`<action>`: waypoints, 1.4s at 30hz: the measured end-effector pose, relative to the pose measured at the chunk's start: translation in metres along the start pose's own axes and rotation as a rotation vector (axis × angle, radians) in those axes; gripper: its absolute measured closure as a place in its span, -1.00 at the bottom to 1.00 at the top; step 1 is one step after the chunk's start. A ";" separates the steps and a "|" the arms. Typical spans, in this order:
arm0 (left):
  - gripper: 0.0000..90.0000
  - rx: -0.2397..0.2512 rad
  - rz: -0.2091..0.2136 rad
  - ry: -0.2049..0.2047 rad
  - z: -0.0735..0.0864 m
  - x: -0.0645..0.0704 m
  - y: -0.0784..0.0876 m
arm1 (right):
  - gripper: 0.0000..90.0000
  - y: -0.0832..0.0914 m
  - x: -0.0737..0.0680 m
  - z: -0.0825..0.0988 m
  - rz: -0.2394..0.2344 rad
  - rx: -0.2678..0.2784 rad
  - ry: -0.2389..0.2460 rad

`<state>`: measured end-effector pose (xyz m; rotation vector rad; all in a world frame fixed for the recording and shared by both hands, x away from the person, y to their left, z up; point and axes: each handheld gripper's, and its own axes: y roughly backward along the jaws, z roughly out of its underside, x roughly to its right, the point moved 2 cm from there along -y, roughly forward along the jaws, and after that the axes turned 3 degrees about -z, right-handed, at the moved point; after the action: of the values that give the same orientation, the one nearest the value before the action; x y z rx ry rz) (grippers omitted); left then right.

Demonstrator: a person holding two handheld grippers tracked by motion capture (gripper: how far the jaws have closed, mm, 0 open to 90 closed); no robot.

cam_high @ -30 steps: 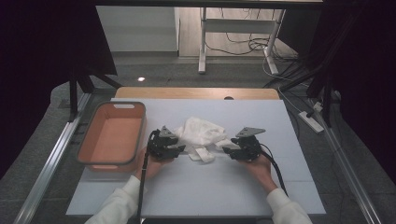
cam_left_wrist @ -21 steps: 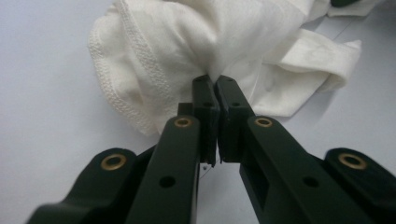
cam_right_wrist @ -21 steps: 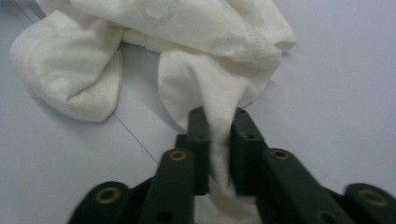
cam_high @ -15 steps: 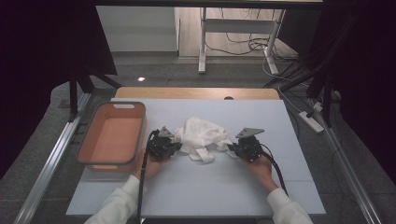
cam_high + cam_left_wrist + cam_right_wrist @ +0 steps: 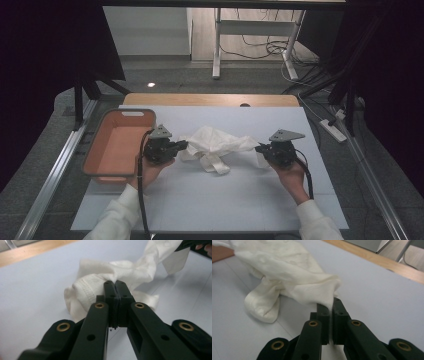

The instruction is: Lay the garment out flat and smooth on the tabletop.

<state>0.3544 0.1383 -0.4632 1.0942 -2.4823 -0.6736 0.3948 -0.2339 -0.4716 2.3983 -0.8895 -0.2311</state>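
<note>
Both hands reach in from the near edge, forearms angled inward, and each one aims its gripper at the white cloth between them. The left gripper is clenched on the cloth's left edge, the right gripper on its right corner (jaws have just been closing). The cloth is crumpled, stretched between the two, sagging onto the pale surface beside the orange tray

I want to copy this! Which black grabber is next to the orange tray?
The left gripper, pinching the white cloth beside the orange tray. The right gripper holds the cloth's far end.
</note>
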 end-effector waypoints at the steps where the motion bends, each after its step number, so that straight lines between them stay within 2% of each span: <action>1: 0.97 0.010 0.001 0.002 -0.002 -0.001 0.004 | 0.91 0.004 0.002 -0.001 0.003 0.014 -0.004; 8: 0.97 0.079 0.011 0.006 -0.014 -0.002 0.026 | 0.91 0.027 0.012 -0.010 0.032 0.080 -0.022; 12: 0.97 0.089 0.013 0.007 -0.016 -0.001 0.030 | 0.91 0.033 0.017 -0.010 0.039 0.092 -0.042; 19: 0.97 0.060 0.012 0.007 -0.013 -0.002 0.019 | 0.91 0.027 0.020 -0.003 0.045 0.067 -0.052; 27: 0.97 0.054 0.010 0.018 -0.018 -0.005 0.005 | 0.91 0.027 0.027 0.001 0.073 0.052 -0.065; 30: 0.97 0.058 0.009 0.026 -0.022 -0.009 -0.001 | 0.91 0.028 0.030 0.002 0.080 0.054 -0.070; 33: 0.97 0.065 0.022 0.060 -0.025 -0.015 -0.009 | 0.91 0.029 0.032 0.001 0.084 0.057 -0.074; 37: 0.97 0.051 0.011 0.071 -0.032 -0.021 -0.020 | 0.91 0.029 0.036 0.002 0.093 0.053 -0.079; 42: 0.96 0.056 0.009 0.075 -0.048 -0.027 -0.027 | 0.91 0.033 0.043 -0.005 0.109 0.058 -0.079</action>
<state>0.4112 0.1288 -0.4414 1.1076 -2.4545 -0.5532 0.4112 -0.2795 -0.4479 2.3987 -1.0728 -0.2627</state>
